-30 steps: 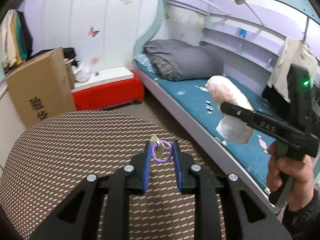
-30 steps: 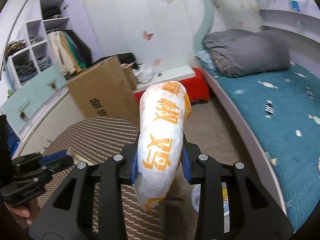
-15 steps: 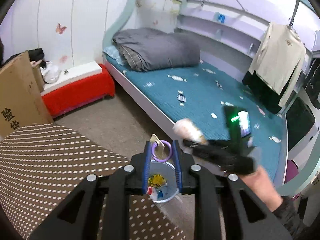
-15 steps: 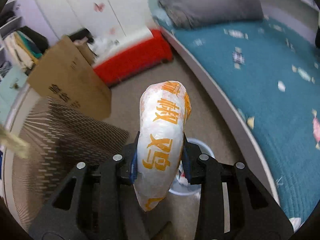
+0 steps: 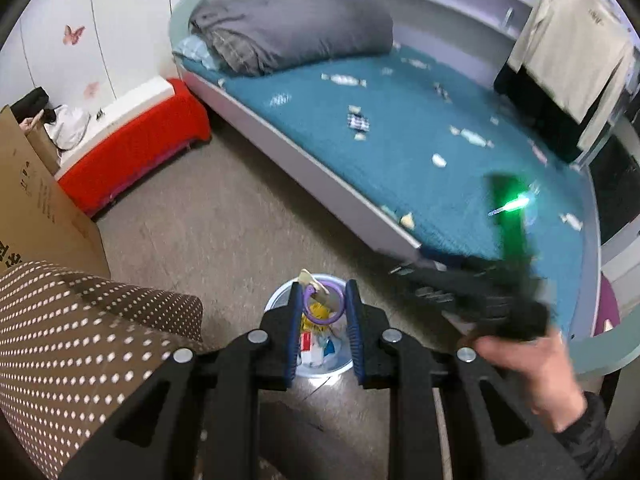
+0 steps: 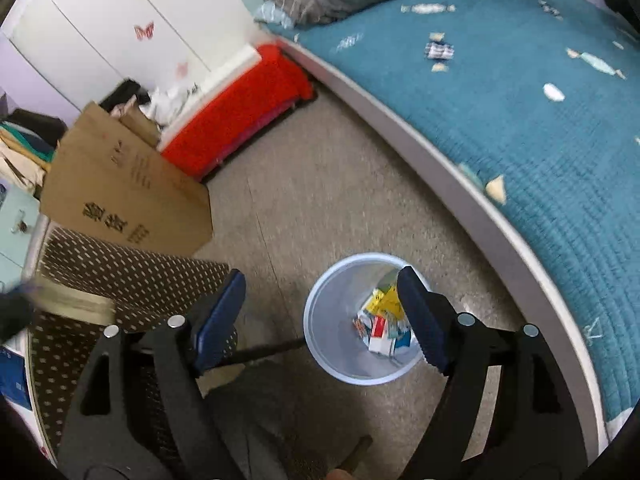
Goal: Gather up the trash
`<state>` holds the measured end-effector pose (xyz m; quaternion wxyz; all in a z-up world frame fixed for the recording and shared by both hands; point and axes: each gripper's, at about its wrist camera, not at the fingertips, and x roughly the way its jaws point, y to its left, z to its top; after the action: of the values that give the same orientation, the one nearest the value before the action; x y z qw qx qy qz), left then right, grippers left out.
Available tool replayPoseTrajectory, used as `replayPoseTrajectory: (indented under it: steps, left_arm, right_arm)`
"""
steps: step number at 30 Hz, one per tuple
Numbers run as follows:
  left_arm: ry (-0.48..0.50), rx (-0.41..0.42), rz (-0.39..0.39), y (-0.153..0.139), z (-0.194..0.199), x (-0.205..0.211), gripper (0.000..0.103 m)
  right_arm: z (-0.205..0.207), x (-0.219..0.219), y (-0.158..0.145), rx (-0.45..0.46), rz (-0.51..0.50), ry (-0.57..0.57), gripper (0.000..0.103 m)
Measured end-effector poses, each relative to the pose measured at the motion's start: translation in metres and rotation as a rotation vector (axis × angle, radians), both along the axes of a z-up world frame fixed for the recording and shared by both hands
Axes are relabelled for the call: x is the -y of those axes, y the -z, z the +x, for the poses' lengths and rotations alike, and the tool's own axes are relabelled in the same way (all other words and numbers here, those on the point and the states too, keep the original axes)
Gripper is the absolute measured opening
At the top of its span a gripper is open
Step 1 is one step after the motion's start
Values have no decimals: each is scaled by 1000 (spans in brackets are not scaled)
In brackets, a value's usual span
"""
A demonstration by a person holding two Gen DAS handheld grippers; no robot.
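Note:
My left gripper [image 5: 320, 300] is shut on a purple ring with a small tag [image 5: 322, 304] and hangs right above a light blue waste bin [image 5: 280, 292] on the floor. The bin [image 6: 320, 320] holds several colourful wrappers [image 6: 384, 324]. My right gripper [image 6: 320, 308] is open and empty above the same bin. In the left wrist view the right gripper [image 5: 408, 268] shows blurred at the right, in a hand. The white snack bag with orange print is not in sight.
A bed with a teal cover [image 5: 420, 128] and a grey folded duvet [image 5: 288, 28] runs along the right. A red bench [image 5: 132, 152] and a cardboard box [image 6: 120, 184] stand at the left. A brown dotted tabletop [image 5: 80, 340] lies at the lower left.
My right gripper has opened and the snack bag is gone from its fingers. Both grippers have swung from the table to above the bin. The left still holds the ring.

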<state>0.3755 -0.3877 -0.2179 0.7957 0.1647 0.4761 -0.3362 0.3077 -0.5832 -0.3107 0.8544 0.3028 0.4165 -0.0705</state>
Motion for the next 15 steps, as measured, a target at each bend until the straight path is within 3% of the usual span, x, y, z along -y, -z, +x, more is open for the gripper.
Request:
replayPoseTrajectory:
  steps: [5, 6, 7, 9, 15]
  left_arm:
    - [29, -68, 81, 23, 19, 22, 23]
    - [25, -87, 85, 25, 22, 24, 37]
    - [11, -89, 88, 25, 26, 24, 67]
    - [-20, -60, 87, 21, 28, 24, 87]
    - [-66, -1, 83, 9, 20, 10, 90]
  right_arm:
    - [-12, 7, -26, 52, -20, 13, 83]
    - [-12, 5, -30, 59, -21, 12, 84]
    - [-14, 6, -33, 67, -21, 12, 86]
    - [-19, 3, -39, 82, -22, 17, 89]
    - [-30, -12, -51, 88, -33, 27, 97]
